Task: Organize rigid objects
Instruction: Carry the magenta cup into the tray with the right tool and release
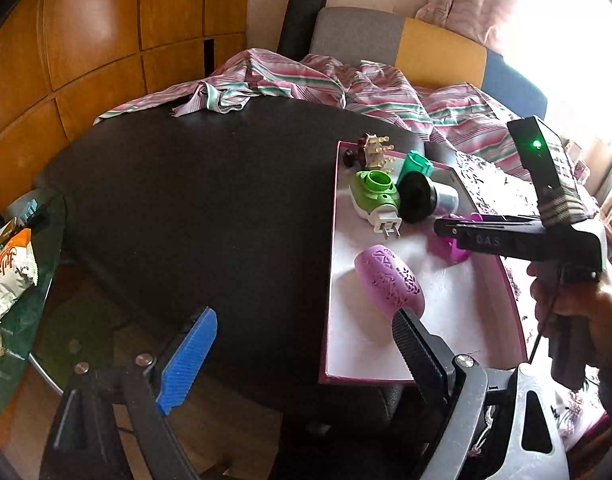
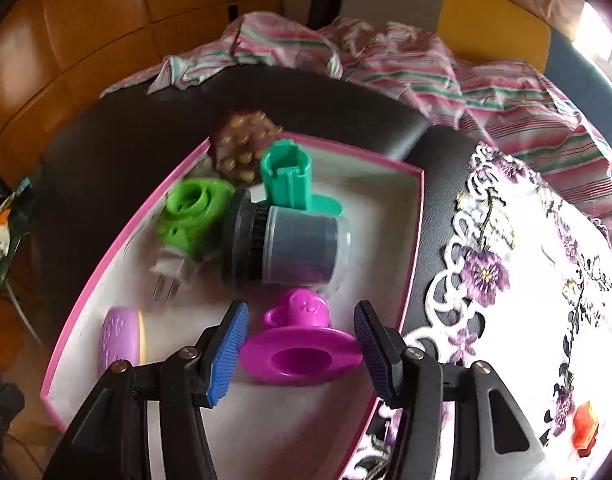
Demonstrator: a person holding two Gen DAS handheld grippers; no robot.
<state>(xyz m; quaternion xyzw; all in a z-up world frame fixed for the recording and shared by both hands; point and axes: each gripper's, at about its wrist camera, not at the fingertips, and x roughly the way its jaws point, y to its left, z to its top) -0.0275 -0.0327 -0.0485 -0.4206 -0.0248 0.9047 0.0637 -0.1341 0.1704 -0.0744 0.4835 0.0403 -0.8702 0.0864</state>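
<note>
A white tray with a pink rim (image 1: 345, 360) (image 2: 106, 272) lies on the black table. It holds a green plug-in device (image 1: 375, 194) (image 2: 194, 216), a black and clear cylinder (image 1: 421, 200) (image 2: 298, 248), a teal piece (image 1: 417, 164) (image 2: 288, 180), a brown knobbed massager (image 1: 375, 150) (image 2: 242, 144) and a lilac perforated oval (image 1: 389, 282) (image 2: 120, 340). My right gripper (image 2: 302, 344) (image 1: 457, 232) is shut on a magenta toy cup and saucer (image 2: 302, 348) (image 1: 453, 250) low over the tray. My left gripper (image 1: 306, 352) stands open and empty at the tray's near left edge.
A striped cloth (image 1: 306, 80) is heaped at the table's far side before a chair (image 1: 385, 36). A floral lace cloth (image 2: 525, 280) lies right of the tray with a small red object (image 2: 585, 428) on it. Snack bags (image 1: 14, 272) sit on a glass side table at left.
</note>
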